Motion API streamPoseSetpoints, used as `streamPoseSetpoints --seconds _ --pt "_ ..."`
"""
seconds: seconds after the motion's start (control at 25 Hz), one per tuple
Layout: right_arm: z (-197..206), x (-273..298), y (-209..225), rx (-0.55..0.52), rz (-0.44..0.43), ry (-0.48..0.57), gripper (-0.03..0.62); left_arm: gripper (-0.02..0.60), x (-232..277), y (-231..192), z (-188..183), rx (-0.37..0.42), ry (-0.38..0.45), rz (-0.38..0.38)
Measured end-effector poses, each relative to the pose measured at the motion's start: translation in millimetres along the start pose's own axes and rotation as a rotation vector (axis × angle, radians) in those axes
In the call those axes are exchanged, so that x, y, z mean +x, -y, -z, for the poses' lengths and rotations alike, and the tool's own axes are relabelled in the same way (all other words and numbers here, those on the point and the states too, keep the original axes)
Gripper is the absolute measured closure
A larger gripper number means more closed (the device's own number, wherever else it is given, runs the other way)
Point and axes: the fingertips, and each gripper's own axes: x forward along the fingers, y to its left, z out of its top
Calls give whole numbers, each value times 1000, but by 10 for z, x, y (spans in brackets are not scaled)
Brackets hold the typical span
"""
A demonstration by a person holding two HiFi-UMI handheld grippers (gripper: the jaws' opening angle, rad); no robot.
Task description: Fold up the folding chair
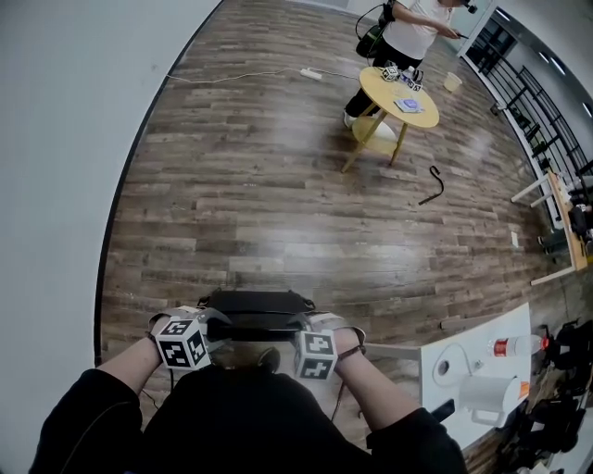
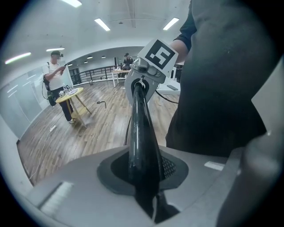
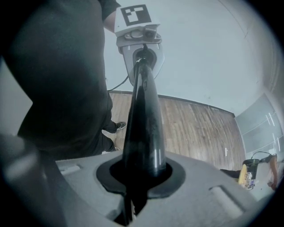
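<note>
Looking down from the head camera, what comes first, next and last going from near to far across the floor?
folding chair → black hooked thing on the floor → round wooden table → person

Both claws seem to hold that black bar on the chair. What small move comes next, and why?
Probably a gentle upward pull on the chair's black top bar, to start the fold: the left gripper and the right gripper are each clamped on it, one near each end.
</note>
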Motion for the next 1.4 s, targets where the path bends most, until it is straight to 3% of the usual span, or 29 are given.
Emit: streamPoseSetpoints --seconds 0.4,0.72,1.4 --pt "-29 5 247 28 -26 8 545 514 -52 -267 -8 -38 -9 -59" --pt "-33 -47 444 -24 -56 23 551 518 -97 -424 -78 -86 -21 -75" --pt "-464 -149 334 -132 -260 44 556 518 -446 -132 90 -219 -22 15"
